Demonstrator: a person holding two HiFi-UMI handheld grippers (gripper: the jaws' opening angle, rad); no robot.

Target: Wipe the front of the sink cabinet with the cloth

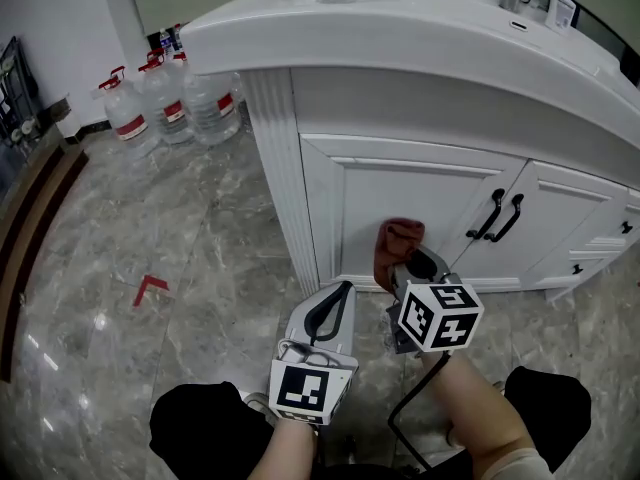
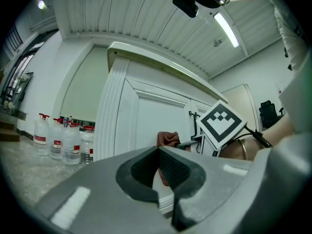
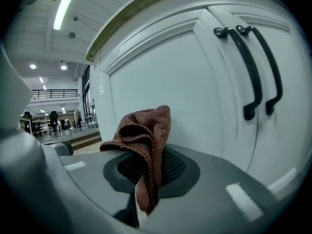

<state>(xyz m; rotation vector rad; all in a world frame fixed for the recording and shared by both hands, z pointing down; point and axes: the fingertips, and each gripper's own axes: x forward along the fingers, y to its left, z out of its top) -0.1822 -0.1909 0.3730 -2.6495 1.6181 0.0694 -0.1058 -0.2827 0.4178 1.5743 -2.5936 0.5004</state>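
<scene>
Right gripper (image 1: 406,266) fingers pinch cloth (image 1: 398,240) against cabinet door (image 1: 400,190); left gripper (image 1: 344,290) fingers pressed together.

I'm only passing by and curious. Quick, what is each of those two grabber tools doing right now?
Left gripper: closed, with nothing held.
Right gripper: closed on the reddish-brown cloth.

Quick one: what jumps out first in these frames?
The reddish-brown cloth, bunched and pinched in the right gripper's shut jaws, sits low at the white cabinet door, left of the black handles. Next come the left gripper, shut and empty beside it, and the water bottles on the marble floor past the cabinet's left end.
</scene>
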